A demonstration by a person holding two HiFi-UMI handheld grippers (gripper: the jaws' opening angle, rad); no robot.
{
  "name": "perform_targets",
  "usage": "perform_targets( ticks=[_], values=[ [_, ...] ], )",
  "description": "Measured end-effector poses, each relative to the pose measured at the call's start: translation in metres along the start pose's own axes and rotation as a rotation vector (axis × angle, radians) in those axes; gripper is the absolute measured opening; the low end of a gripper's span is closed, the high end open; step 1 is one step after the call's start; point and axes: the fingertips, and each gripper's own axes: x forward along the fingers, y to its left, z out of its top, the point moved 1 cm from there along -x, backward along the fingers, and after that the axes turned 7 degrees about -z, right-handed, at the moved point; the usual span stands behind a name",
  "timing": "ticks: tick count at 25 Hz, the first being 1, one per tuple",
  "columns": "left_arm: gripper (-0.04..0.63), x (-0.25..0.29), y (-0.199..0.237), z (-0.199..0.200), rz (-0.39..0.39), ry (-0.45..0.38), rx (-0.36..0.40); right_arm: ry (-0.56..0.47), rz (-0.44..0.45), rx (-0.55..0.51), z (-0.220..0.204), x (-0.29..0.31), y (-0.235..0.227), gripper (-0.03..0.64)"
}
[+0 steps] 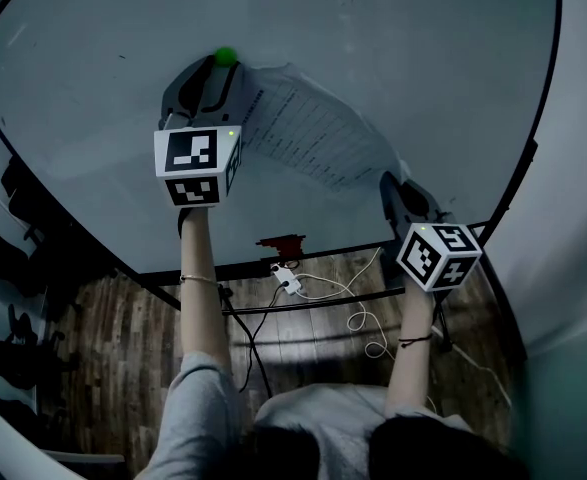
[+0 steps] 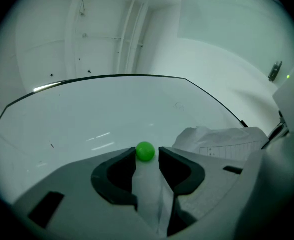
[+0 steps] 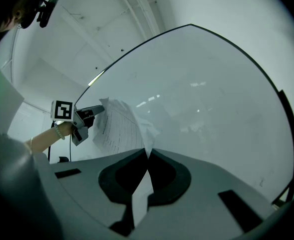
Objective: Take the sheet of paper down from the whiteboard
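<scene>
Now right claw [image 3: 148, 151] on paper [image 3: 117, 129], left claw [image 2: 147, 154] on magnet [image 2: 145, 150].

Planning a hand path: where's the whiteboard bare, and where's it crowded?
Bare: the whiteboard above and right of the paper, out to the frame. It is also bare left of the left tool and the green magnet. Crowded: the paper's span between the left tool and the right tool.
</scene>
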Motion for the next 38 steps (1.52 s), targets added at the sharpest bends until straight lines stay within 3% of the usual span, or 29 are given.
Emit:
perform_targets(
  ticks=[7,12,29,38],
  values=[
    [0.127,-0.011,-0.002,-0.005,-0.014,-0.020,-0.068,0.005,-0.005,-0.020,0.003,-0.003,0.001,0.000],
    [0.127,-0.026,0.001,-0.014,0.006,-0.028,-0.165,0.017,-0.006,-0.044,0.006,-0.002,0.002,0.001],
    [0.101,-0.087,-0.029,-0.080,-0.001,0.090,-0.331,0.063,-0.022,-0.097,-0.010,-0.014,-0.006,0.002],
    [0.032,-0.119,-0.054,-0.124,-0.007,0.185,-0.419,0.093,-0.002,-0.153,-0.018,-0.017,-0.009,0.002]
  ],
)
